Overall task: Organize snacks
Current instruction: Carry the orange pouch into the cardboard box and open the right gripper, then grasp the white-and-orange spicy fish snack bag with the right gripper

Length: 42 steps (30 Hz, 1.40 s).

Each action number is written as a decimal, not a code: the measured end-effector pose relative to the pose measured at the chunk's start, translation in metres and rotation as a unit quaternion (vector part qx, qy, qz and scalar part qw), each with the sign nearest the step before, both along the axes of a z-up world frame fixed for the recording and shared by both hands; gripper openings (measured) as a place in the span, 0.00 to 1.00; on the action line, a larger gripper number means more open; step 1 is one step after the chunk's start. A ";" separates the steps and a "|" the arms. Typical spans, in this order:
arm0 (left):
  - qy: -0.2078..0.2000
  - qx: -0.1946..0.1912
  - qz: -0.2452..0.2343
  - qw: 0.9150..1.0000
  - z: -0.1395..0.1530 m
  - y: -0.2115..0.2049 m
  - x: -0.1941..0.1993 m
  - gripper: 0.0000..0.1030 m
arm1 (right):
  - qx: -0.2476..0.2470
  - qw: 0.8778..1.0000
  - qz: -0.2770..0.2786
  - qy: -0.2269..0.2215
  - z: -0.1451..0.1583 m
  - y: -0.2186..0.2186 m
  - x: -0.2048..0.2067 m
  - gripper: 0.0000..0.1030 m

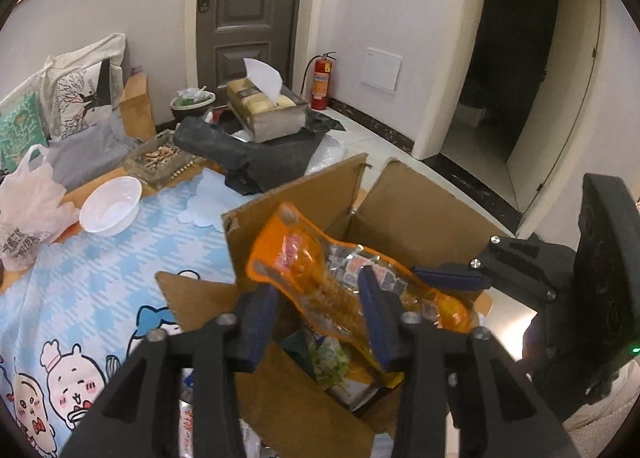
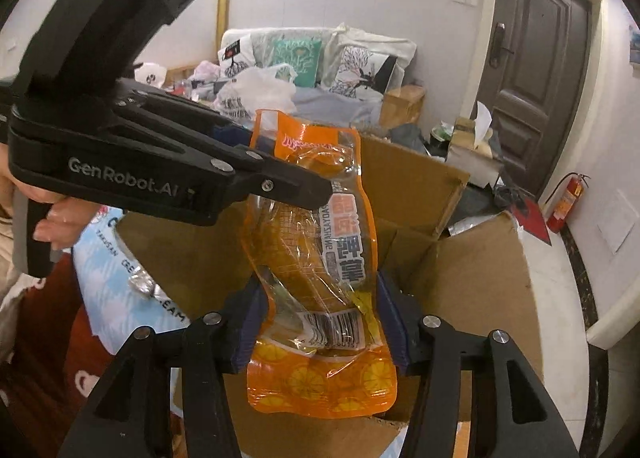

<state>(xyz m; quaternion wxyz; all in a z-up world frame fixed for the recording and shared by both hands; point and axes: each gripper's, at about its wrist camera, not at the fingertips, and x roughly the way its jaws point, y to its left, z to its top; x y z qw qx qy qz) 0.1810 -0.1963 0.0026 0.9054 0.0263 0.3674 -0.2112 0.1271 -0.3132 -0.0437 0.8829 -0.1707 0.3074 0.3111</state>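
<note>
Right wrist view: orange snack pouch [image 2: 316, 258] suspended over the open cardboard box [image 2: 472, 270].
Right gripper [image 2: 320, 324] clamps the pouch's lower sides; left gripper [image 1: 320, 316] straddles it, jaws parted, contact unclear. Holding it above the opening allows a straight drop among packets already inside.

The pouch [image 2: 320, 258] is orange with a clear middle and lemon-slice prints along its lower edge. The box [image 1: 420, 214] is plain brown. At lower left of the left wrist view the cloth [image 1: 100, 278] shows pale blue checks and pink-cheeked cartoon figures. The bowl [image 1: 110, 204] is white, the extinguisher [image 1: 322, 82] red. The pads [image 2: 390, 322] look dark blue.
</note>
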 end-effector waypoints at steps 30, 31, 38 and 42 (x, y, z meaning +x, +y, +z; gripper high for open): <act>-0.064 0.007 0.057 0.996 0.031 0.099 -0.077 0.58 | 0.062 0.998 0.030 -0.003 0.037 0.042 -0.032 0.58; -0.065 0.007 0.065 0.996 0.031 0.110 -0.083 0.58 | 0.066 0.997 0.040 -0.005 0.041 0.050 -0.038 0.58; -0.056 0.023 0.114 0.992 0.011 0.171 -0.119 0.63 | 0.071 0.990 0.121 0.012 0.043 0.123 -0.072 0.58; -0.039 0.026 0.142 0.989 -0.017 0.205 -0.133 0.68 | 0.059 0.987 0.144 0.040 0.022 0.166 -0.079 0.58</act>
